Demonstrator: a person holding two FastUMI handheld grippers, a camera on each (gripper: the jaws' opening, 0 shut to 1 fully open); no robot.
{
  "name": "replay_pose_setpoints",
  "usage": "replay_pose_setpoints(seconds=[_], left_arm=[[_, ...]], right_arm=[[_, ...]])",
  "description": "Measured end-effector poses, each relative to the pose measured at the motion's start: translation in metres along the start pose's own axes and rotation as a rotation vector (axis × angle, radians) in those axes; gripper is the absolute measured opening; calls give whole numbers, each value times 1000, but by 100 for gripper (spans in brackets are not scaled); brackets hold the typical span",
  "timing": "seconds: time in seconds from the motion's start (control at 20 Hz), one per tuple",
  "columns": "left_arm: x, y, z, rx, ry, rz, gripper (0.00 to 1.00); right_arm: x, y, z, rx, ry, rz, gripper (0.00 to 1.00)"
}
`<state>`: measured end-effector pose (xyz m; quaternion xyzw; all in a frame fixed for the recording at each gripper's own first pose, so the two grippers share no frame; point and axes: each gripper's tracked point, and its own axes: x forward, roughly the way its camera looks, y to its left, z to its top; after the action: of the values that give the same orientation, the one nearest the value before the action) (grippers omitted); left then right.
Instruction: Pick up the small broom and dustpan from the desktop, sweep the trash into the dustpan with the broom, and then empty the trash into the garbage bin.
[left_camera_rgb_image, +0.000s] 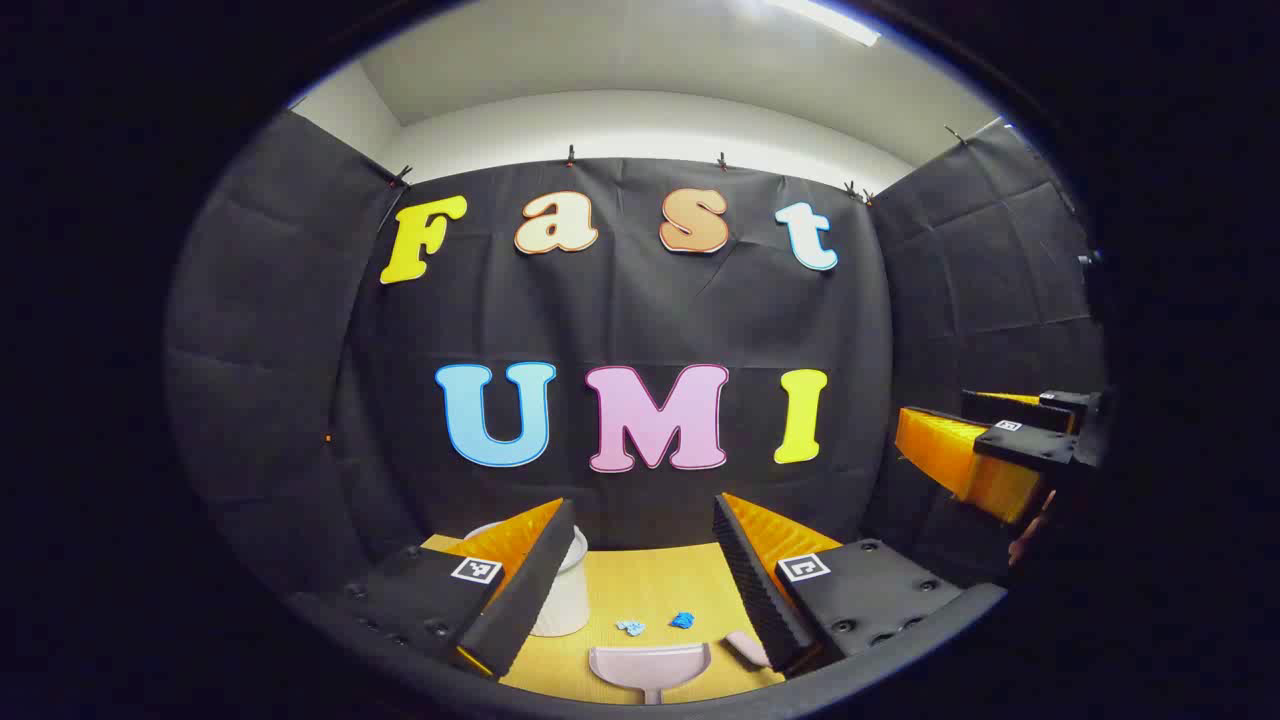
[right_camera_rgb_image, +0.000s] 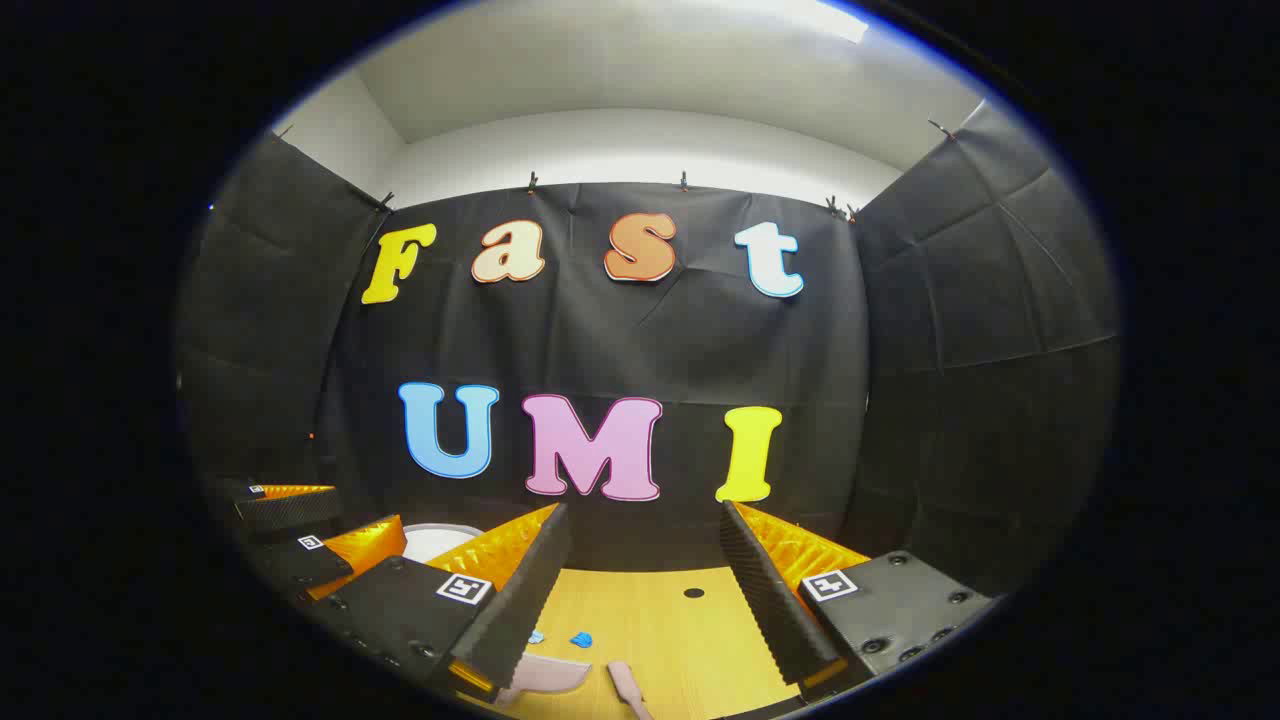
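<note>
In the left gripper view, the left gripper (left_camera_rgb_image: 640, 560) is raised above the desktop (left_camera_rgb_image: 650, 580) with its jaws spread wide and nothing between them. Below and ahead lie the task's things: the pale pink dustpan (left_camera_rgb_image: 650, 662), a shallow scoop with a flat lip and a short stub of handle, rests on the desktop at the bottom of the view, and part of the pink broom (left_camera_rgb_image: 745, 647) lies just beside it to the right, partly hidden by the finger. Two small crumpled blue scraps of trash (left_camera_rgb_image: 655, 624) sit near each other just beyond the dustpan's mouth, apart from it. A white ribbed garbage bin (left_camera_rgb_image: 568, 600) stands at the left, largely behind the left finger. The desktop is smooth, yellowish wood. At the right edge the right gripper (left_camera_rgb_image: 985, 450) shows, held level in the air with a bit of a hand beneath it.

In the right gripper view, the right gripper (right_camera_rgb_image: 645, 600) is likewise released and empty, high over the same wood surface. The dustpan (right_camera_rgb_image: 548, 672) and broom (right_camera_rgb_image: 628, 688) lie at the bottom, the blue trash (right_camera_rgb_image: 581, 639) just beyond. The bin's white rim (right_camera_rgb_image: 440, 540) peeks out at the left, with the left gripper (right_camera_rgb_image: 310, 535) beside it.

Judging from this, nothing is done yet: both tools remain to be picked up, then sweeping and emptying.
</note>
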<state>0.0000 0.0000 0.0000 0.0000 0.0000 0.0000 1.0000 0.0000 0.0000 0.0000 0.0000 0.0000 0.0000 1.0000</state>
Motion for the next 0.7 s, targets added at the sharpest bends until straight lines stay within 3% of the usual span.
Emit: replay_pose_setpoints(seconds=[0.15, 0.2, 0.25, 0.5, 0.55, 0.7], left_arm=[[-3, -1, 3, -2, -15, -8, 82], [-4, 0, 7, -1, -26, -5, 82], [-4, 0, 7, -1, -31, -6, 82], [-5, -7, 9, 1, -45, -30, 82], [-4, -7, 9, 0, -49, -34, 82], [-4, -8, 11, -6, -59, -38, 82]], right_arm=[[-3, 1, 4, 0, -14, -3, 96], [-3, 1, 5, -3, -16, -4, 92], [-2, 0, 3, -8, -15, -5, 96], [-4, -2, 3, -5, -19, -9, 92], [-3, -1, 4, -5, -21, -10, 96], [-3, -1, 6, -5, -24, -10, 96]])
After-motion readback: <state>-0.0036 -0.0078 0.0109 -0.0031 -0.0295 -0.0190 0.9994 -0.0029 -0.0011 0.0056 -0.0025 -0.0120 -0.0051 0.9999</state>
